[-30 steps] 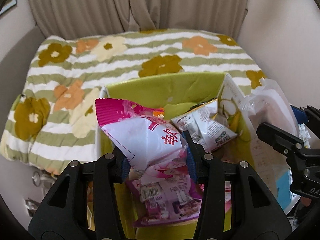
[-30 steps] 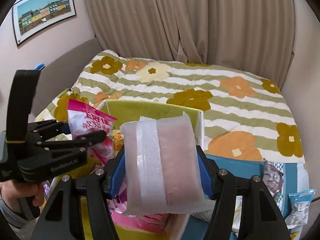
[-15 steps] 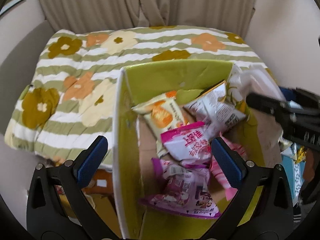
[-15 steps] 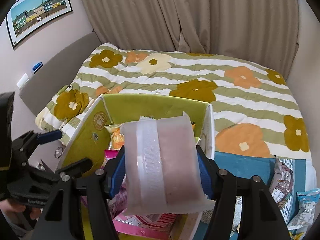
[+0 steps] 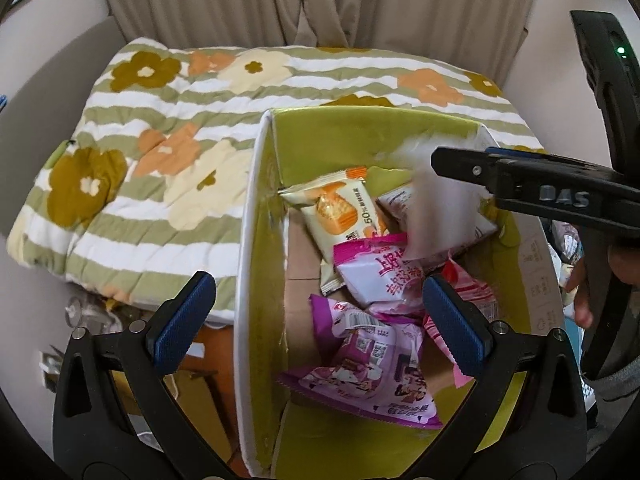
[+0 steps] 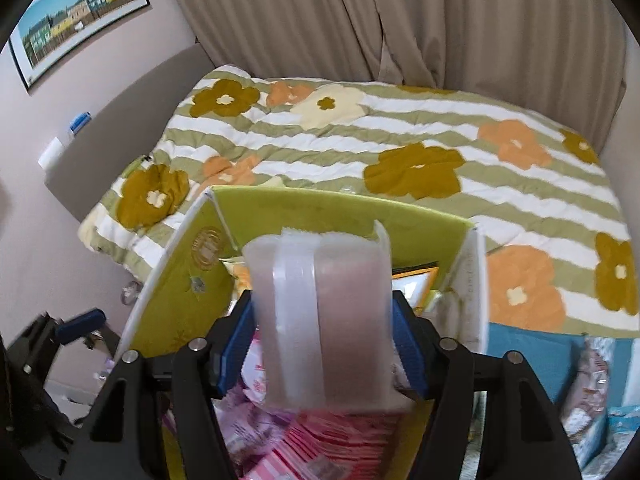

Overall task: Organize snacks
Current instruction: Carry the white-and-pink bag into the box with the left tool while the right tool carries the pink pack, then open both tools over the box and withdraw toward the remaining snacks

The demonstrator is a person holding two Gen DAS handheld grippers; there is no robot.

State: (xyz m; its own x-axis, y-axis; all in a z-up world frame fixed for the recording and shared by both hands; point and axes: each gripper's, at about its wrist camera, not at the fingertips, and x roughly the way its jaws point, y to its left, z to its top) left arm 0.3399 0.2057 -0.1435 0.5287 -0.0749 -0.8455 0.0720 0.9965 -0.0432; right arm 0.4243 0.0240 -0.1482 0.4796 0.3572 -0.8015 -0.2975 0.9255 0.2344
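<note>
Left-wrist view, lower left to lower centre: left claw (image 5: 318,316) stands wide apart, nothing between the blue pads (image 5: 182,322). It hangs over the near left wall of the green box (image 5: 256,280), which sits against the flowered quilt (image 5: 168,128) on the bed.

Inside the box, left to right: cream-and-orange biscuit pack (image 5: 340,208) at the far end; white-and-magenta pack (image 5: 380,276) in the middle; purple pack (image 5: 372,360) nearest the camera; red-and-pink pack (image 5: 468,292) along the right wall. All lie loose and overlapping.

Right of frame: right claw (image 5: 444,160) reaches in over the box from the right, a person's hand (image 5: 592,280) behind it. Below its tip hangs a pale frosted pack (image 5: 440,216), blurred.

Right-wrist view, centre: the frosted pack (image 6: 324,320) stands upright between the pads of the right claw (image 6: 324,344), over the box (image 6: 176,280). The jaws have just been opening. The pack is between them, but whether the pads press on it is unclear: the left pad (image 6: 236,344) seems to show a sliver of gap, and the pack's lower edge is blurred. Judgement: release in progress.

Handling, judged:
- Sealed film pouches, light, soft, air-cushioned, so they crumple under a clamp.
- Film is glossy and may slip. Take hold across the flat middle or at the crimped end seam.
- Biscuit contents likely brittle: squeeze lightly.
- Frosted pack looks stiffer and blockier, and grips well across its width.

More packs (image 6: 588,384) lie at the lower right, on a blue surface (image 6: 528,352).
</note>
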